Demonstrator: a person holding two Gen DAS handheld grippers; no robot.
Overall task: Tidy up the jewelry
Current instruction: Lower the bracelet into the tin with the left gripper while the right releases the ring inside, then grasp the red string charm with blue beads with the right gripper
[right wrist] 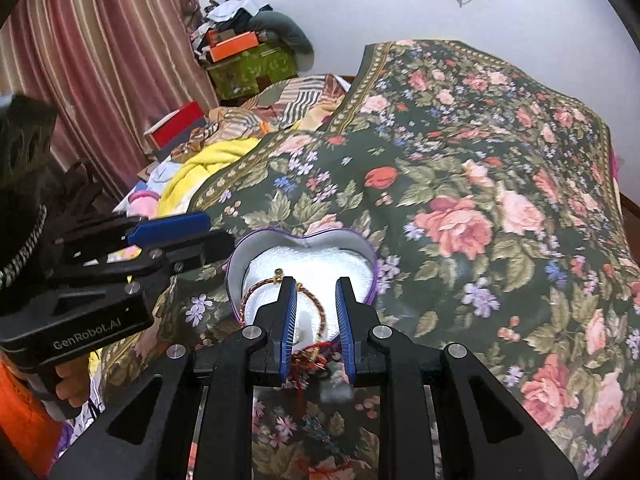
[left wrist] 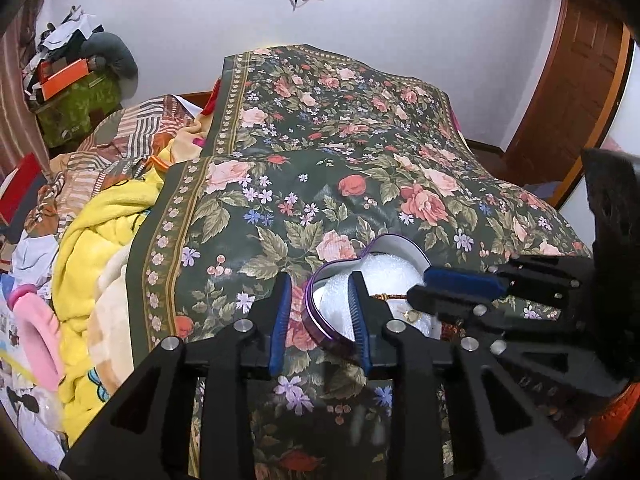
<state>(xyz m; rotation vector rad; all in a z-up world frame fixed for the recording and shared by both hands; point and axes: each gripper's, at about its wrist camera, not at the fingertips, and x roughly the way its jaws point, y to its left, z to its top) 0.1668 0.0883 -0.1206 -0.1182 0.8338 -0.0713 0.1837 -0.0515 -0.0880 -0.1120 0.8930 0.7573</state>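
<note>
Right gripper [right wrist: 316, 300] hides part of the bracelet [right wrist: 316, 322]; clasp unclear.

Home bedroom: floral bedspread [left wrist: 328, 168], rumpled blankets [left wrist: 100, 240], curtain [right wrist: 100, 60].

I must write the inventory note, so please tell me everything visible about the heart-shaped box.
The heart-shaped box looks like tin, with a purple outer wall and pale inner wall. It has no lid on and sits on the floral cloth. White foam padding fills it, with a reddish cord bracelet on top. The left gripper straddles its wall, jaws apart.
</note>
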